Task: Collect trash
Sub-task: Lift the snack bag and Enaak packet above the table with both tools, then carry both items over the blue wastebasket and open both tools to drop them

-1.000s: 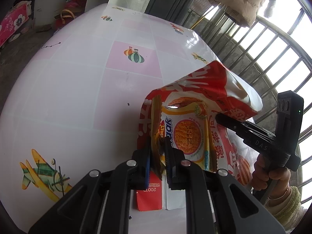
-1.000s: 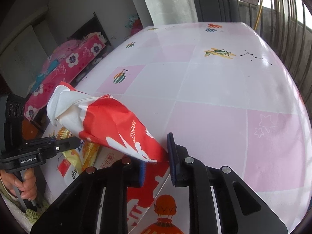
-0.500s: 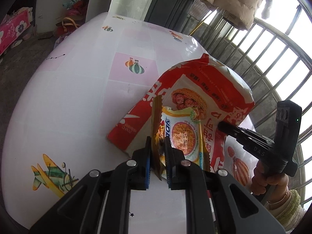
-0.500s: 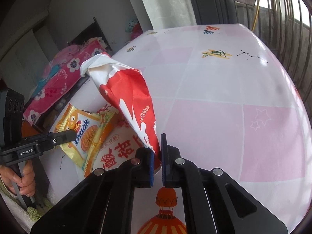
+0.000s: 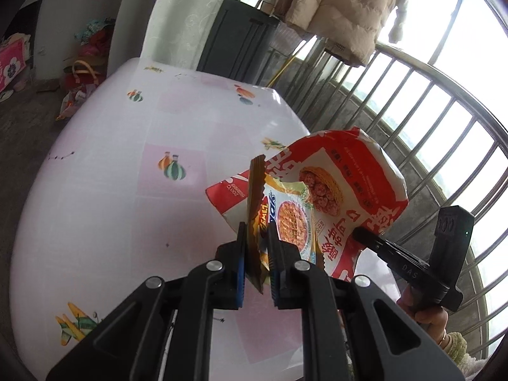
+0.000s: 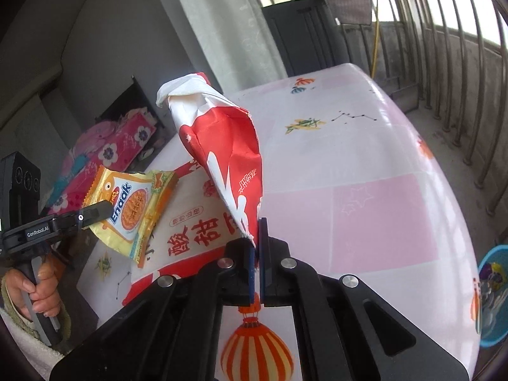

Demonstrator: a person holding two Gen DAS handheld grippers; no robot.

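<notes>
Yellow snack wrapper: pinched at its edge between the jaws of the left hand-held gripper and held clear above the desk; in the right wrist view it hangs at 9 o'clock, its face turned toward the red bag.
Red bag: a big red and white snack bag, crumpled at the top, rising from the right hand-held gripper toward 11 o'clock; part of it lies flat under the wrapper.
Left hand-held gripper: jaws narrow, closed on the wrapper's edge.
Right hand-held gripper: jaws have just been closing and now stand together, with the bag's lower edge clamped between them.
In the way: in the left wrist view the bag stands right behind the wrapper, at 1 o'clock, hiding the desk there.
Desk: white and pink cloth with printed planes and lanterns.
Surroundings: metal railing at 2 o'clock, padded coat at 12, blue bowl at 4 o'clock in the right wrist view.
</notes>
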